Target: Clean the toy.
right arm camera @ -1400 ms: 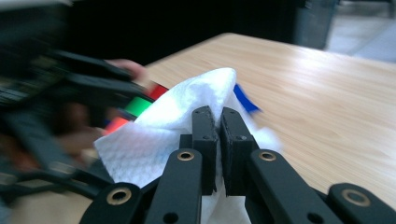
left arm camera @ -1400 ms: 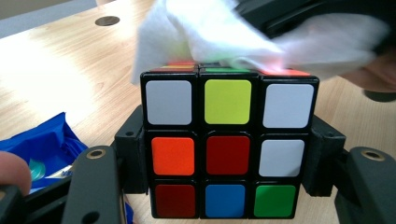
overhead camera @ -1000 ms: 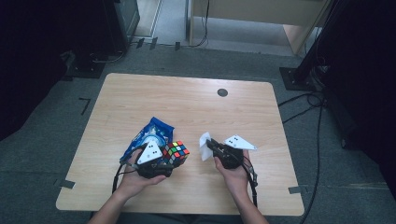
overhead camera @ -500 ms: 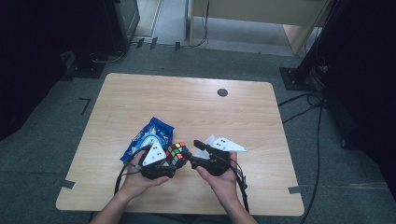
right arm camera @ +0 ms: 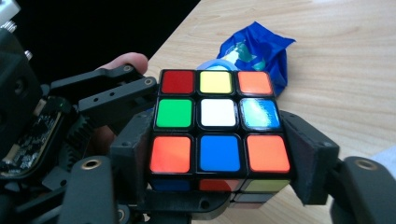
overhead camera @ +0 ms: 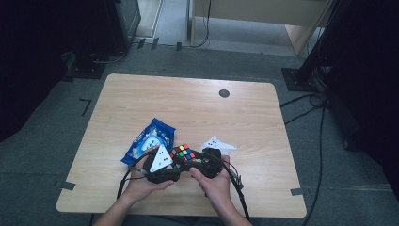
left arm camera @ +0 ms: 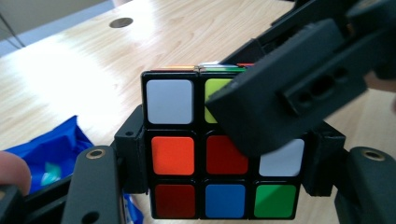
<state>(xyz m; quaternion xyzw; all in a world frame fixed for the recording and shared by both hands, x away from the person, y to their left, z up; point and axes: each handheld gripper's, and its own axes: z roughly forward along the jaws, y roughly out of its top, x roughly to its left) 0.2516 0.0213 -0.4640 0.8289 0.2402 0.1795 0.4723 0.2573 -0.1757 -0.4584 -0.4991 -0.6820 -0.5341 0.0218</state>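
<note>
The wooden table (overhead camera: 197, 113) carries everything; both grippers meet low over its near edge, with the person's hands coming up from below. A blue snack bag (overhead camera: 149, 140) lies crumpled on the tabletop just beyond and outward of the left gripper's fingers; in the left gripper view it sits low beside the left finger, and in the right gripper view it lies past the cube's far edge.

The left gripper (overhead camera: 175, 165) points inward toward the other tool, its grey three-cornered plate on top. Its two black fingers (left arm camera: 95, 186) press the flanks of the cube, one pad on each side of the middle and bottom rows, so they are clamped on it. The right gripper (overhead camera: 192, 162) faces the opposite way, and its fingers (right arm camera: 310, 154) also bracket the cube on both sides, closed against it; in the left gripper view one of its fingers crosses the cube's upper right corner.

The Rubik's cube (overhead camera: 184, 153) is held between the two sets of fingertips, above the tabletop rather than resting on it. Toward the left gripper's camera it shows white and yellow-green above, orange, red and white in the middle, red, blue and green below. Toward the right gripper's camera it shows red, yellow, orange; green, white, blue; orange, blue, orange.
</note>
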